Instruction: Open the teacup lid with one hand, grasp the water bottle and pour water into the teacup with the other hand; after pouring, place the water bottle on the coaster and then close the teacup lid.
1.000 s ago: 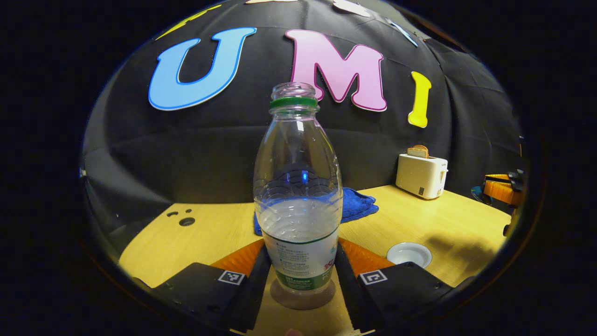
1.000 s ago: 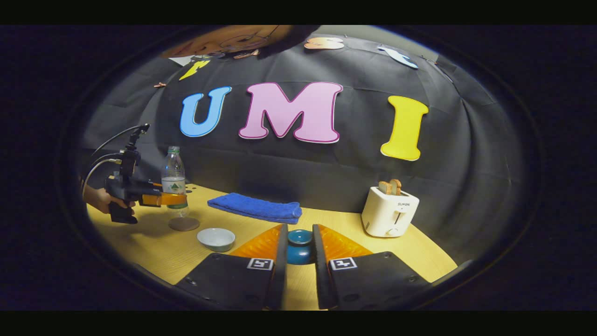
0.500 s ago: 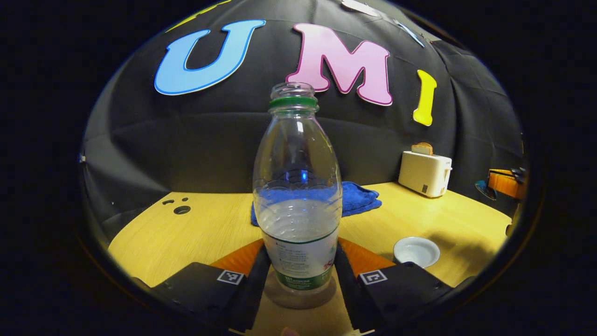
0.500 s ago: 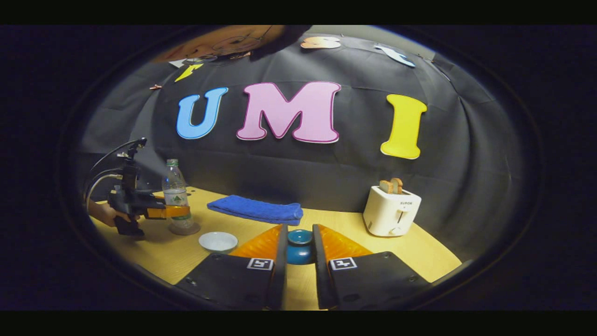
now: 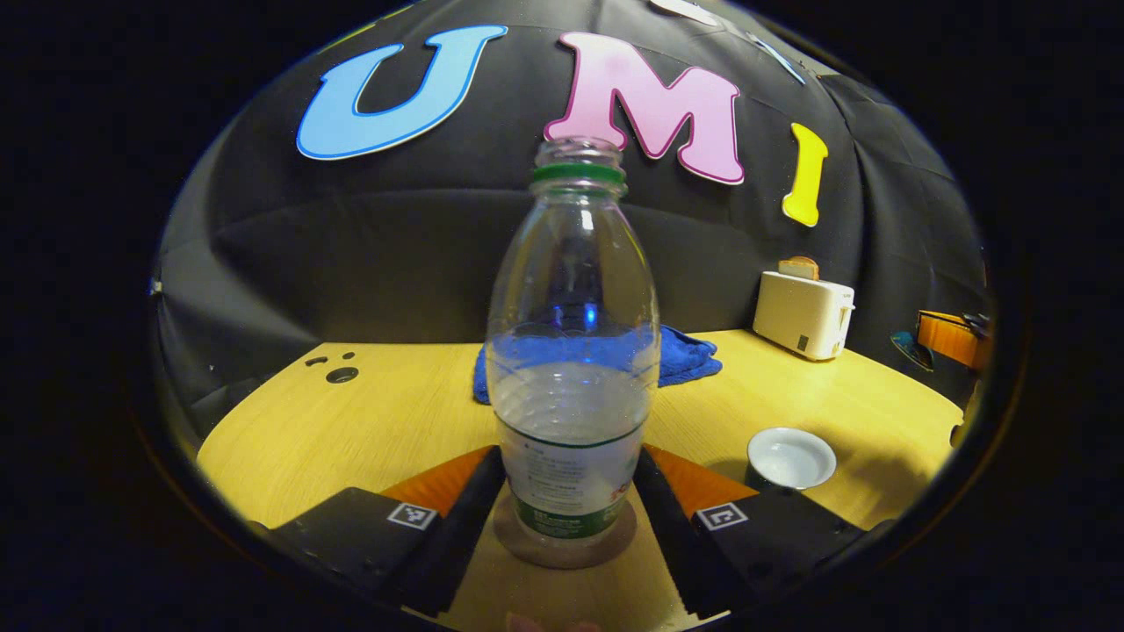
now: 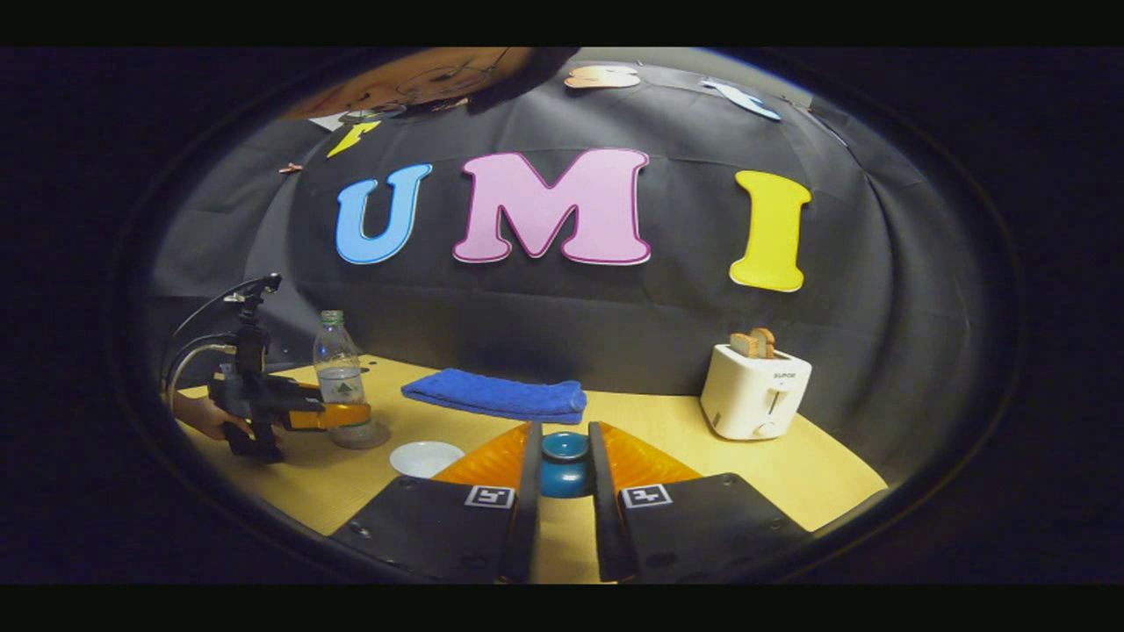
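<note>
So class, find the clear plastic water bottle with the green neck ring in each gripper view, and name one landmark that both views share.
Left gripper view: the clear plastic water bottle stands upright at centre, on the round brown coaster.
Right gripper view: it stands far left, by the table's back edge.
Shared landmark: the white toaster, at the right in both.

Open tabletop [image 6: 773, 478] lies between the toaster [image 6: 755, 391] near the right edge and the blue cloth [image 6: 496, 395] along the back edge; the white teacup [image 6: 426, 457] stands mid-table.
</note>
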